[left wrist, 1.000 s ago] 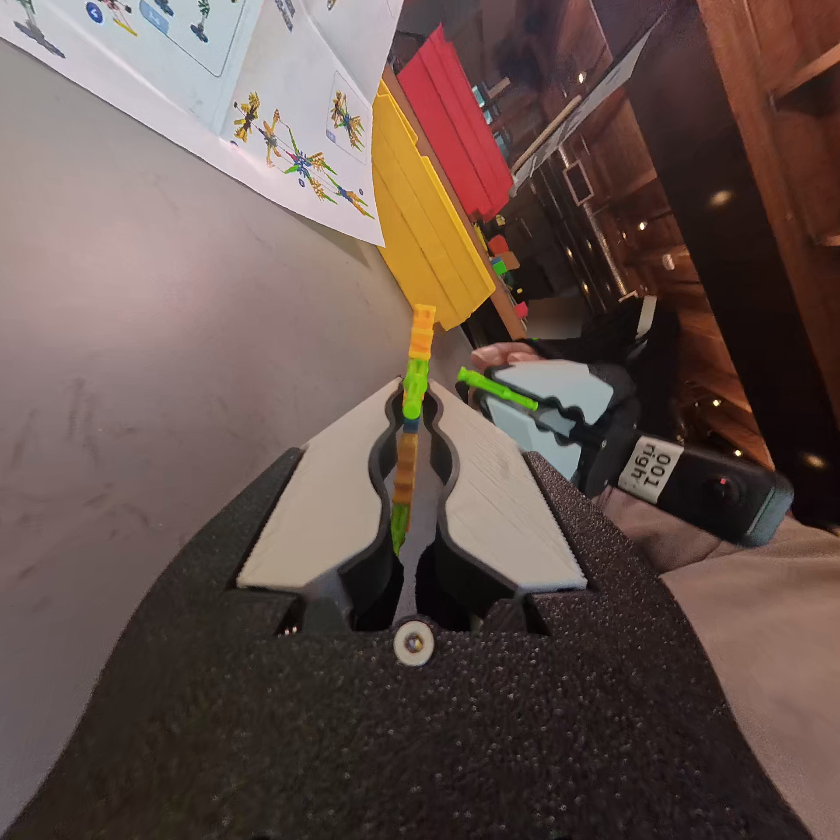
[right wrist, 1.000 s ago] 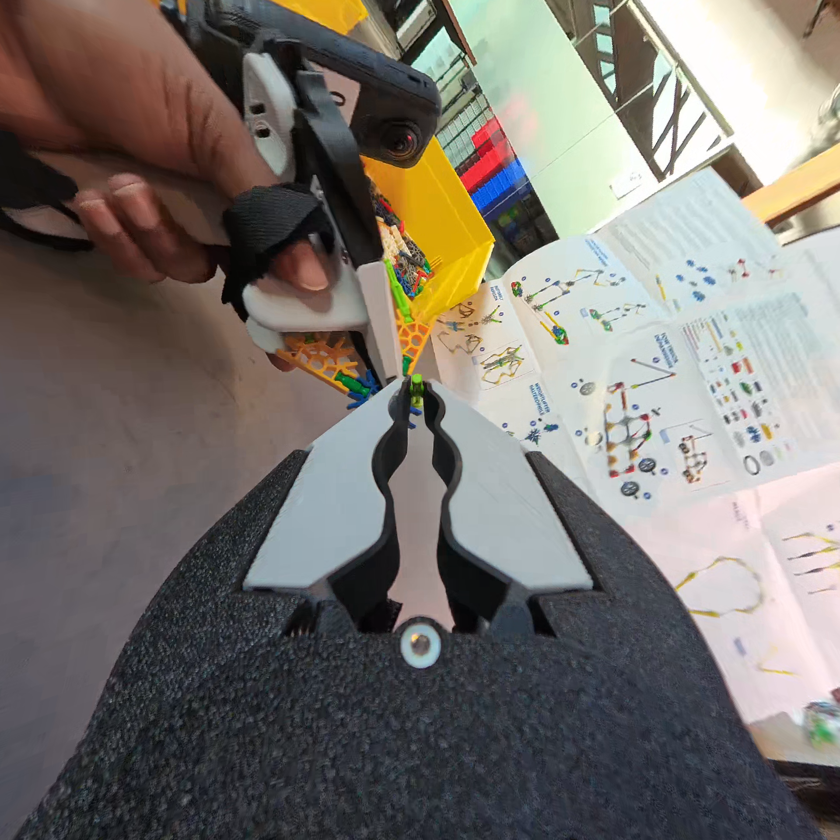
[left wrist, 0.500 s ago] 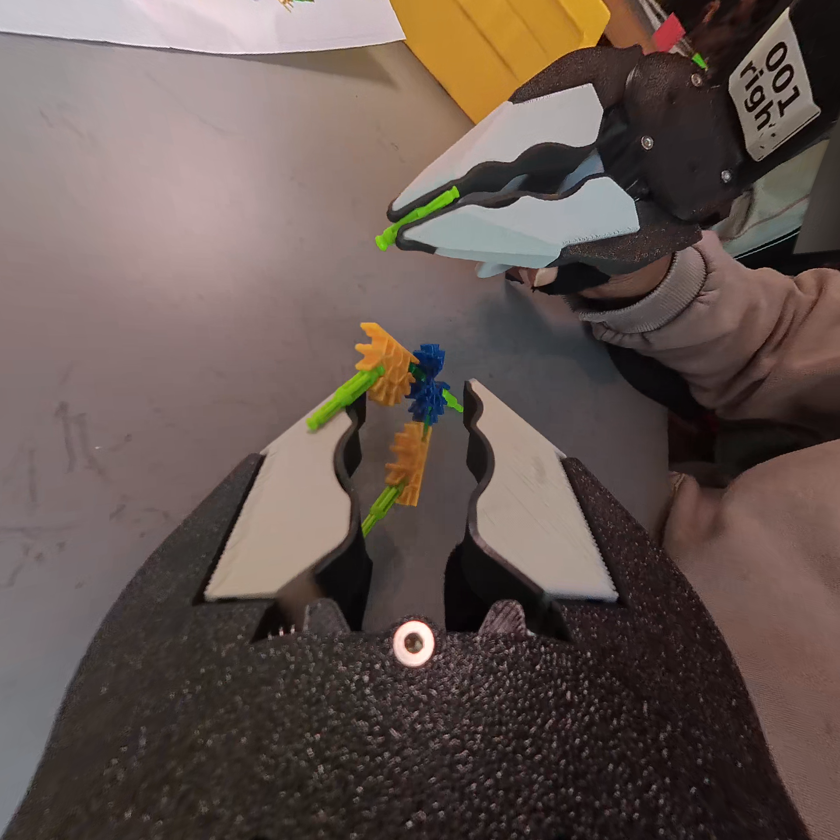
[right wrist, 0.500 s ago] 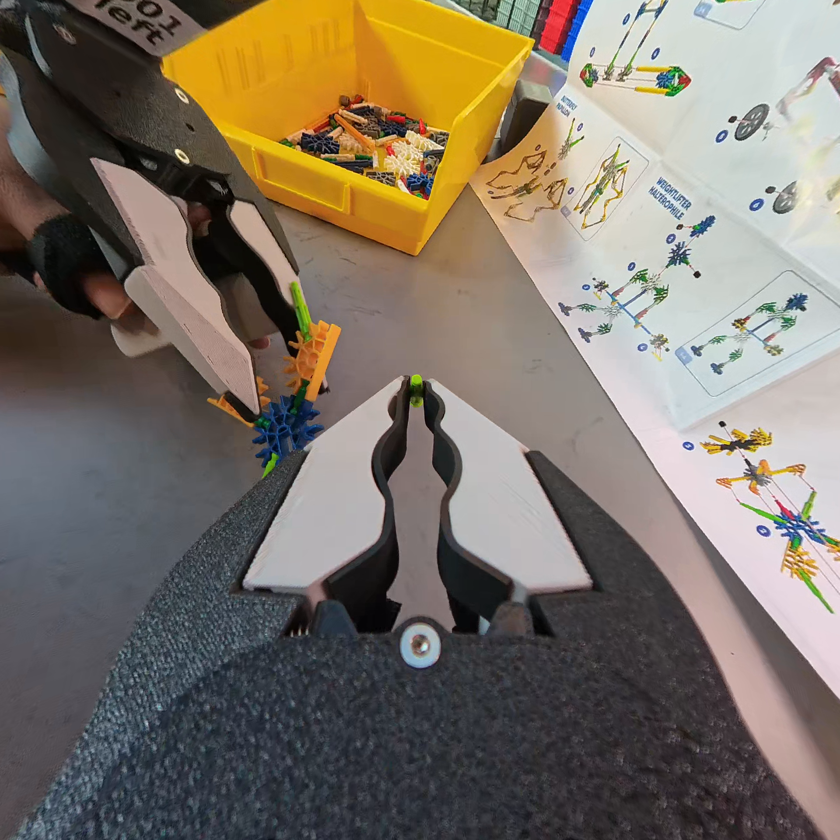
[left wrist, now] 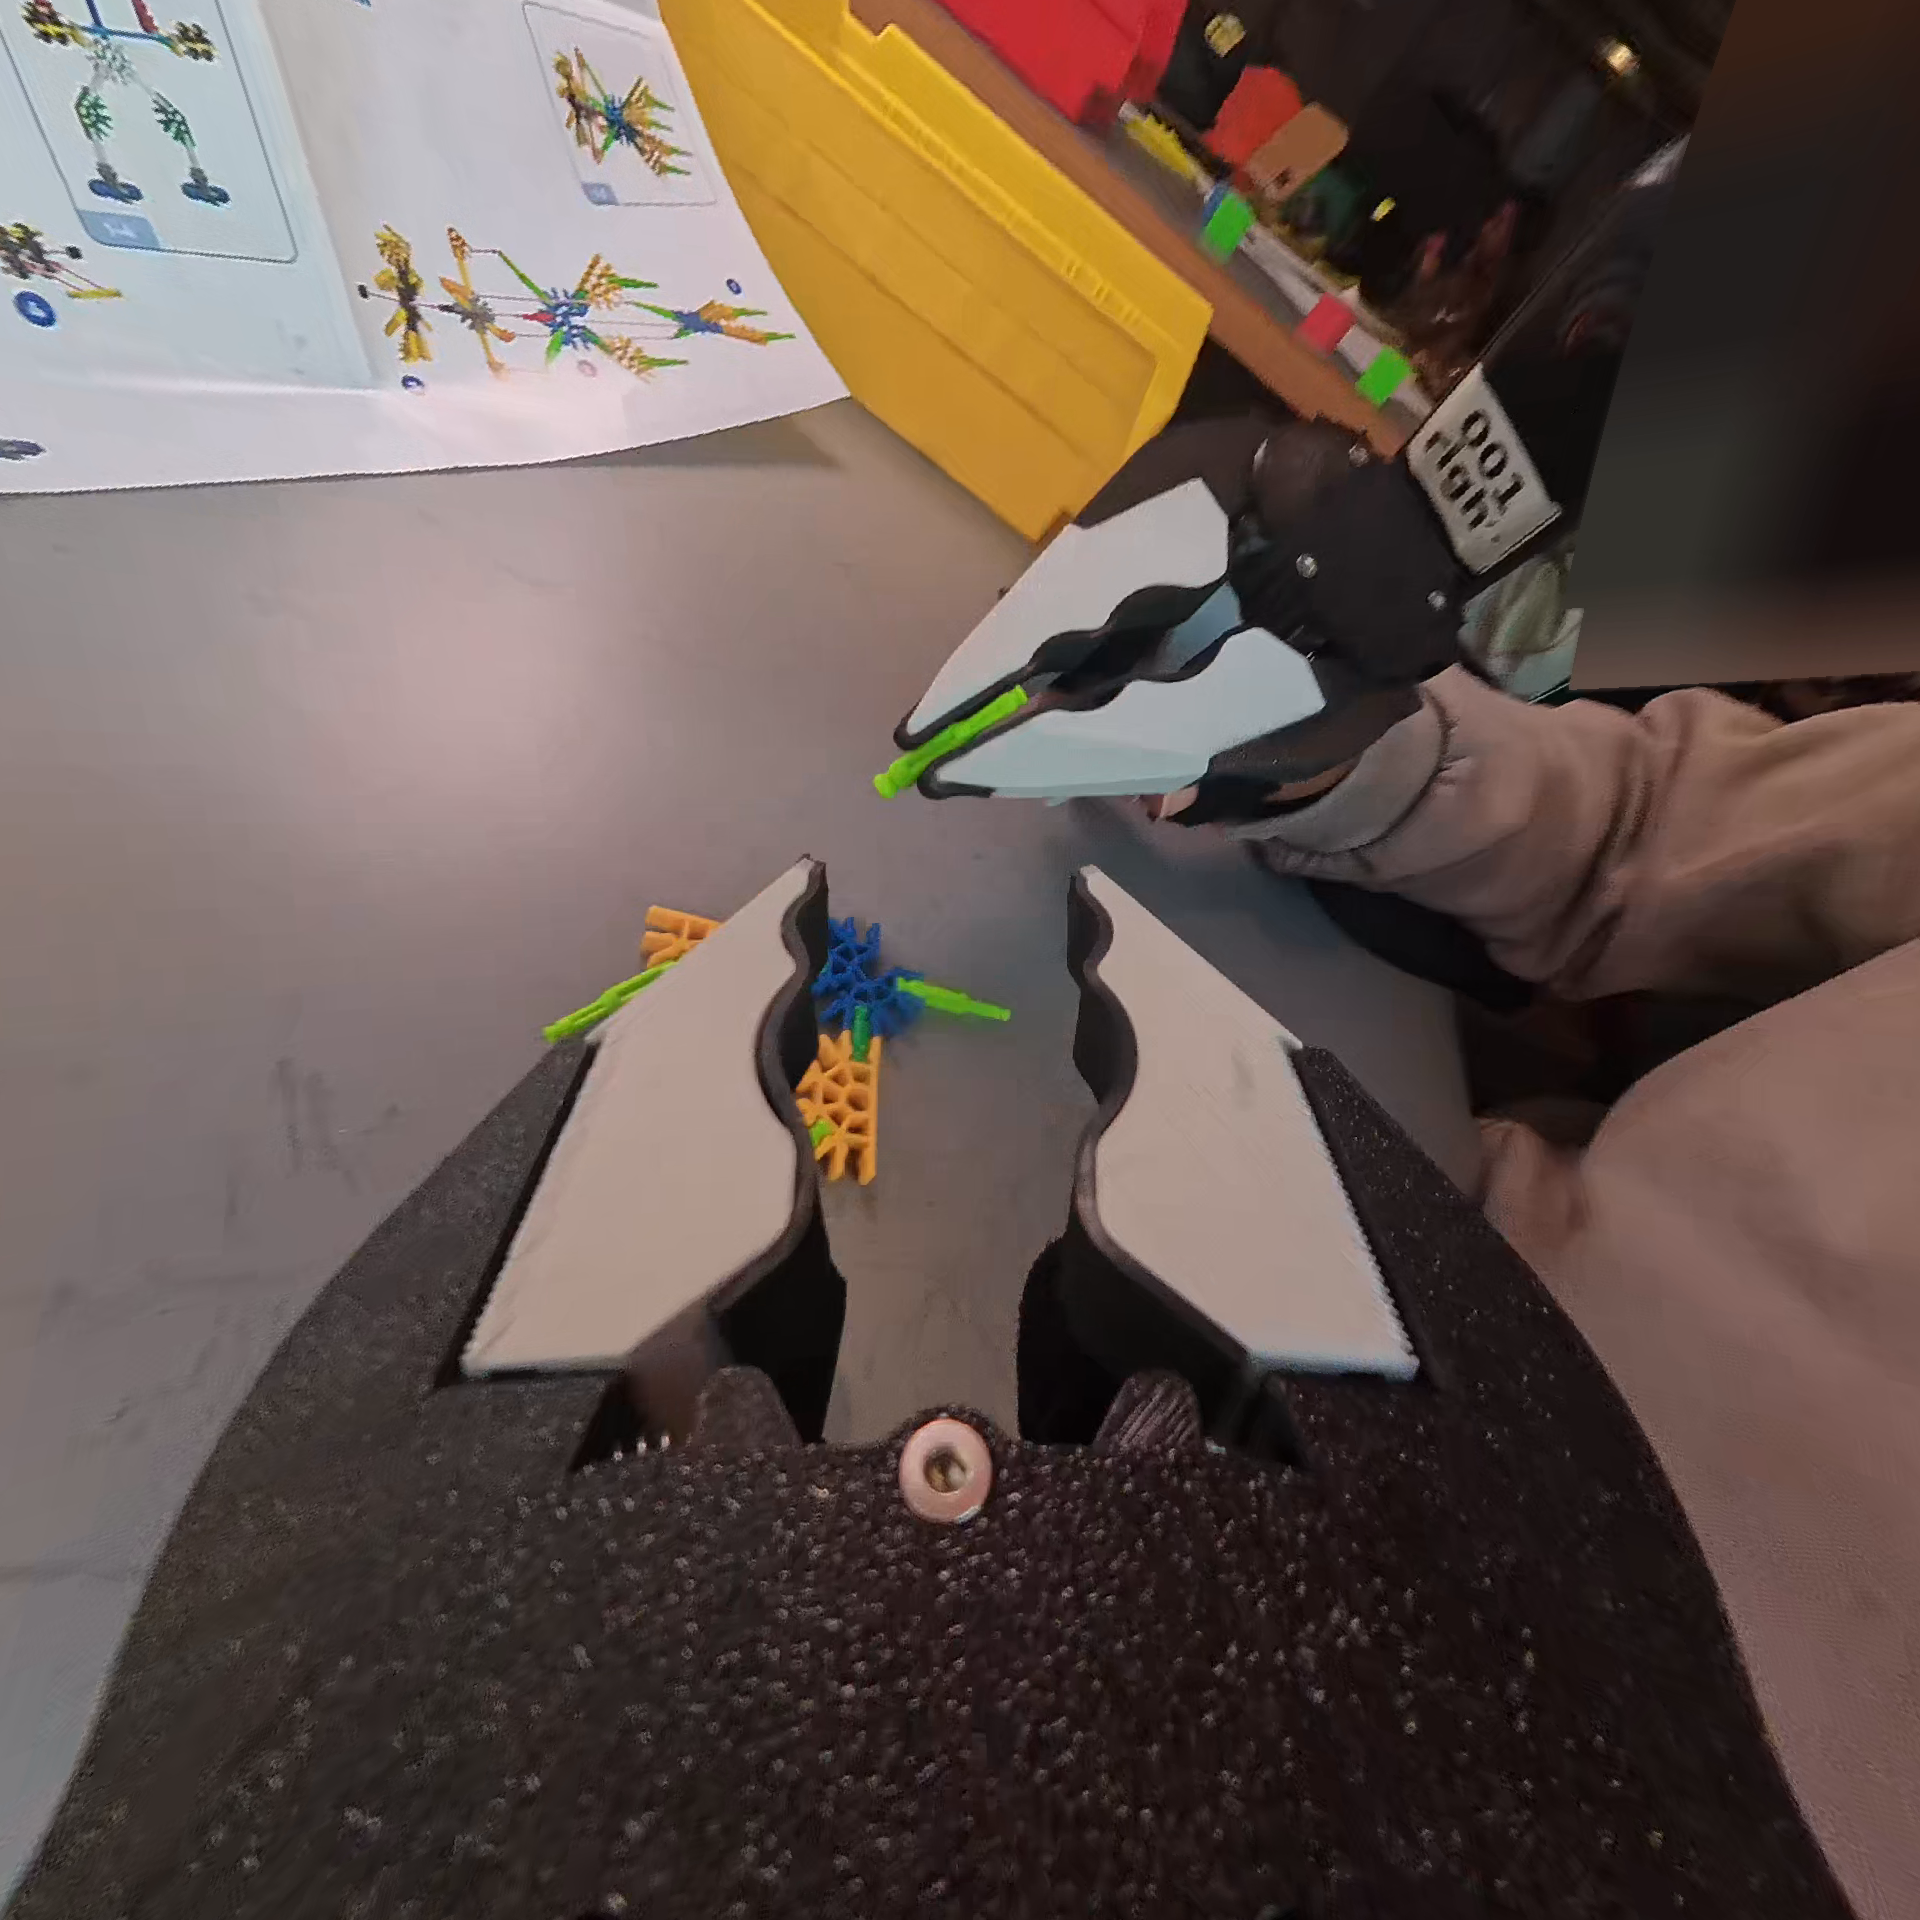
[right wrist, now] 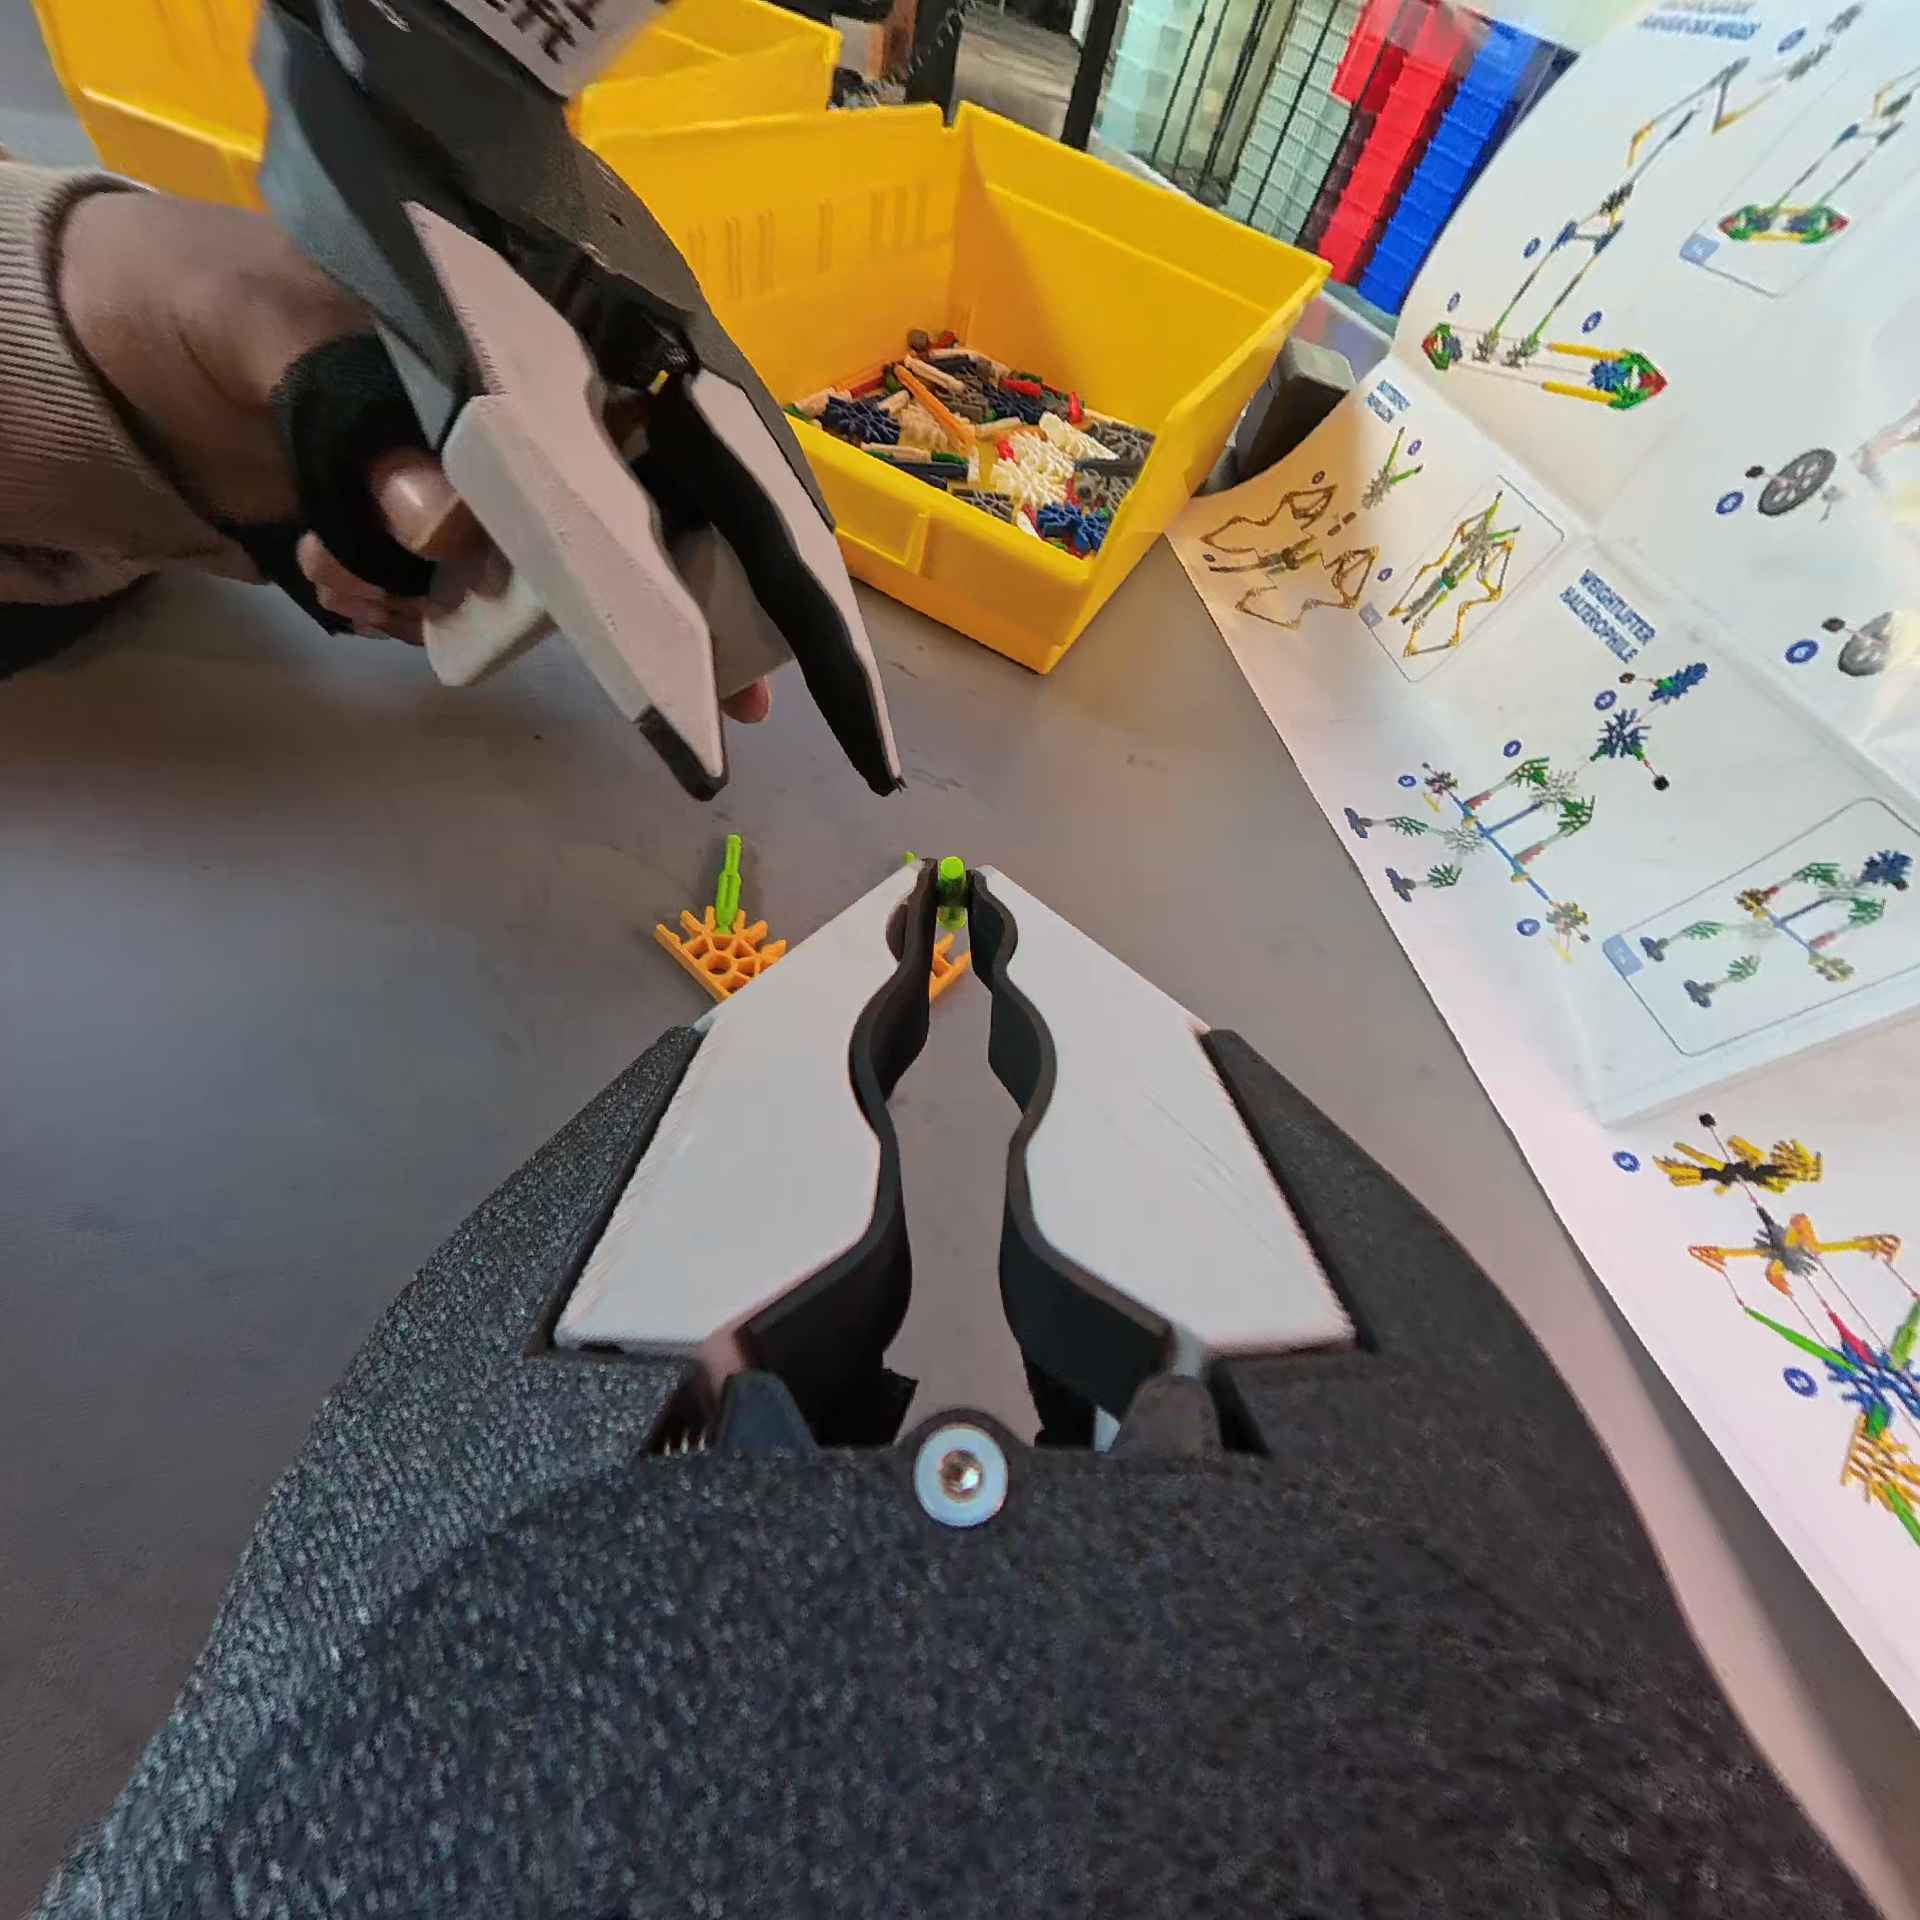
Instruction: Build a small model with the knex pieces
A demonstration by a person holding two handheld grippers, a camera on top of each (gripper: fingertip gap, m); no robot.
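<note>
A small toy assembly of orange fan connectors, a blue snowflake connector and green rods lies flat on the grey table. My left gripper is open and empty just above it, its left finger hiding part of it. My right gripper is shut on a short green rod; in the left wrist view that rod sticks out of its tips, up and right of the assembly. In the right wrist view the assembly lies partly behind my fingers, and the open left gripper hovers above it.
A yellow bin with several loose toy parts stands at the back. A white instruction sheet covers the table's right side; it also shows in the left wrist view beside the bin. A person's sleeve is at the right. My left and right fingertips are right by each other.
My left gripper has opened, let go of the assembly, which now lies flat on the table, and lifted off it. My right gripper still holds the green rod.
</note>
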